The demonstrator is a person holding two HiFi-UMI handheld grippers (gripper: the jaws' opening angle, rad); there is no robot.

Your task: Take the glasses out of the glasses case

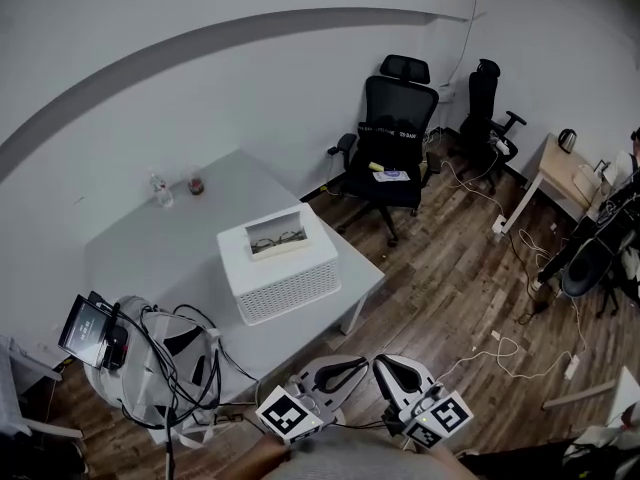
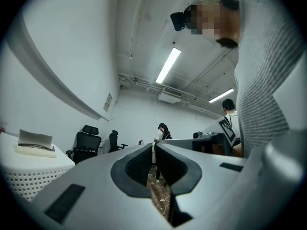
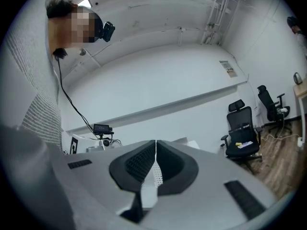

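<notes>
Lying crosswise on the basket (image 1: 285, 286), the case (image 1: 277, 239) sits far-left of both clenched, empty jaws; left gripper (image 1: 340, 371) is nearer than right gripper (image 1: 398, 370).

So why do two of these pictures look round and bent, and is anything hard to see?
Left gripper view: the wide-angle lens makes the round black border and bends the wall; the ceiling light blows out white. Right gripper view: same round frame, the wall stripe bowed, glare along the top. Head view: flat, dim light; the glasses case shows small.
</notes>
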